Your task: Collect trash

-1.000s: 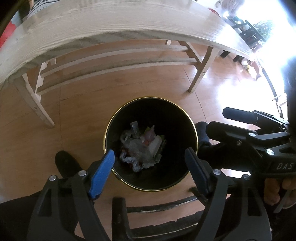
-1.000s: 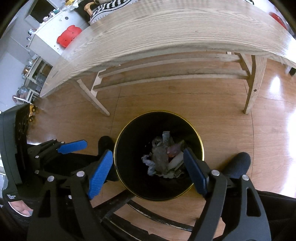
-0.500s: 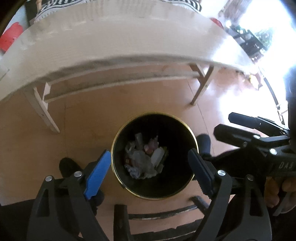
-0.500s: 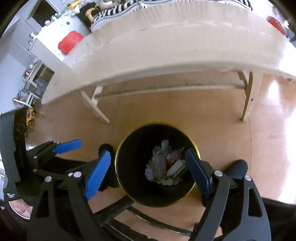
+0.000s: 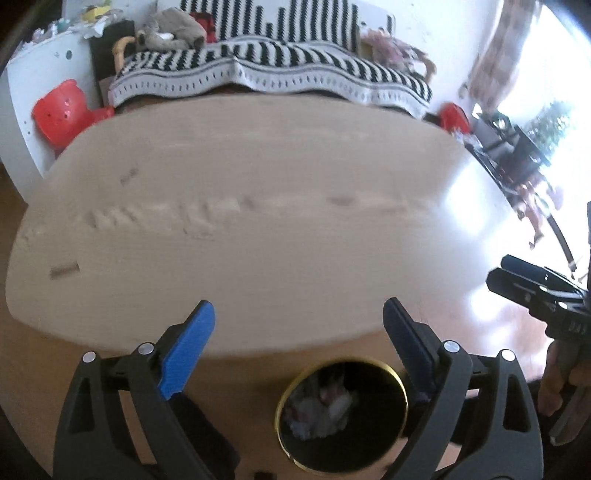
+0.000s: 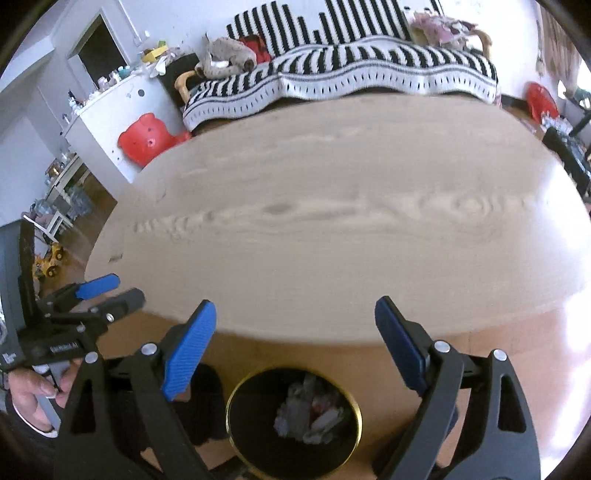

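A black bin with a gold rim (image 5: 343, 413) stands on the floor below the table edge, with crumpled trash (image 5: 325, 406) inside; it also shows in the right wrist view (image 6: 295, 421). My left gripper (image 5: 297, 343) is open and empty, held high over the near edge of the wooden table (image 5: 240, 206). My right gripper (image 6: 295, 341) is open and empty at the same height. Each gripper shows at the side of the other's view: the right one (image 5: 535, 291) and the left one (image 6: 85, 299).
The tabletop (image 6: 332, 221) shows no objects. Behind it is a sofa with a striped blanket (image 5: 277, 70) and a plush toy (image 5: 170, 31). A red bear-shaped stool (image 6: 147, 140) and a white cabinet (image 6: 107, 110) stand at the left. Wooden floor surrounds the bin.
Both grippers have risen from just above the bin to above table height and tilted up. The tabletop and the sofa have come into view; the bin now sits low in both views.
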Demonstrator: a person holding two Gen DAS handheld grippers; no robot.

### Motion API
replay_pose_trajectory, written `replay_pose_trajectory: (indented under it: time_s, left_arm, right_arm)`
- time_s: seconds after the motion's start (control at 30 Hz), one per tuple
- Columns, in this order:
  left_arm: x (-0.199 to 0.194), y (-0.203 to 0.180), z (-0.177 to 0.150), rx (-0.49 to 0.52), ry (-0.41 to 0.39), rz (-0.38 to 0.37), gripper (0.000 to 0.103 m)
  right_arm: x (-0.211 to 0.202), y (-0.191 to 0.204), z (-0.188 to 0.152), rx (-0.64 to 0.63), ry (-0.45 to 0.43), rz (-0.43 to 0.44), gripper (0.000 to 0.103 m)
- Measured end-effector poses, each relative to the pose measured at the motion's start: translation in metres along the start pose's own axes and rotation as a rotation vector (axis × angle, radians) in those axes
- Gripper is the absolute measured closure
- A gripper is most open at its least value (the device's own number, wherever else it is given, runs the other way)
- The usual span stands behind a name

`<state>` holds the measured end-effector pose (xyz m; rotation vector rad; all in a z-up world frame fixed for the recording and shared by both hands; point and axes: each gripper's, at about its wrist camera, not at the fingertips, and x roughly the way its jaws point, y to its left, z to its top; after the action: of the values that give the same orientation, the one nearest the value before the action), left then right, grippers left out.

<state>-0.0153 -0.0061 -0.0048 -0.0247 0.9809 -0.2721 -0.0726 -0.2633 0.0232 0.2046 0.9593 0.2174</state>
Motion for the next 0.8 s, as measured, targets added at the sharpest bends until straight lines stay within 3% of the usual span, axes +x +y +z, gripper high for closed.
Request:
replay_pose_trajectory:
  time_s: [0.2, 0.4, 0.63, 0.8]
  left_arm:
    - [0.006, 0.01, 0.058, -0.021, -0.097, 0.02, 0.011]
    - [0.024, 0.029, 0.083, -0.064, -0.174, 0.066, 0.01]
    - [0.036, 0.051, 0.083, -0.081, -0.225, 0.168, 0.01]
    - [0.037, 0.059, 0.076, -0.083, -0.238, 0.208, 0.01]
  right_arm:
    - [0.007, -0.007, 0.061, -0.031, -0.086, -0.071, 0.015]
    - [0.021, -0.018, 0.106, -0.05, -0.191, -0.148, 0.012]
    - [0.038, -0.028, 0.11, -0.114, -0.273, -0.27, 0.011]
    - [0.051, -0.028, 0.102, -0.173, -0.258, -0.289, 0.011]
